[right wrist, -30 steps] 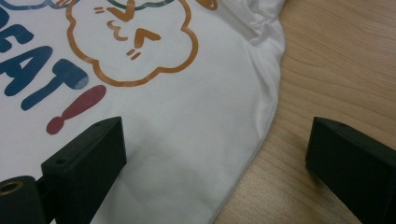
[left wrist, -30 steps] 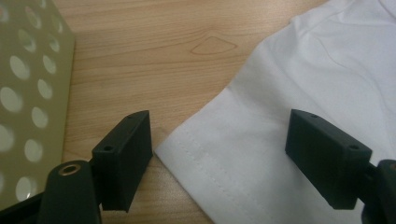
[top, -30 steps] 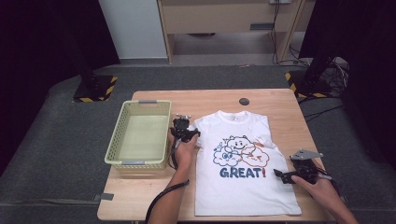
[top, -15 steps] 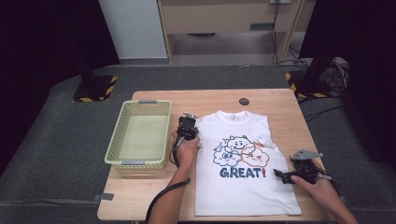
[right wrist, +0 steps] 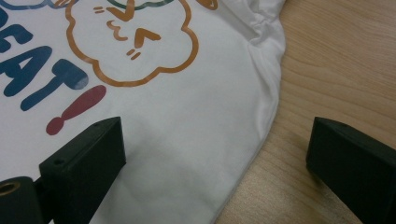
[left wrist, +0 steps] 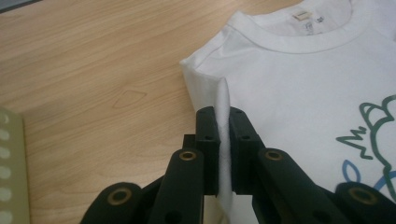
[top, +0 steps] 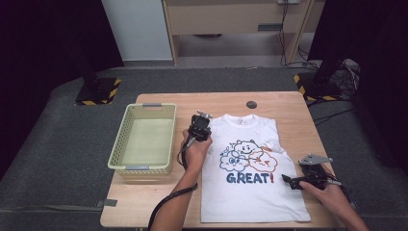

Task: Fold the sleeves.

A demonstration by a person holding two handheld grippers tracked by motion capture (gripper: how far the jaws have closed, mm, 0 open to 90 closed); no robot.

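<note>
Having just closed, left gripper [left wrist: 223, 154] pinches T-shirt [top: 250, 173] shoulder fold (lift ready); right gripper [right wrist: 215, 154] wide open.

We read "GREAT!" in blue letters, with a red exclamation mark, across the white T-shirt [top: 250, 192]; its neck label was too small to read.

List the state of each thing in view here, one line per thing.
T-shirt: spread flat on the table, print up, sleeves folded in, left shoulder edge pinched up.
Left claw: shut on the T-shirt's folded shoulder edge.
Right claw: open, jaws wide, one over the shirt's side edge, one over bare wood.
Basket: upright, empty, left of the shirt.
</note>
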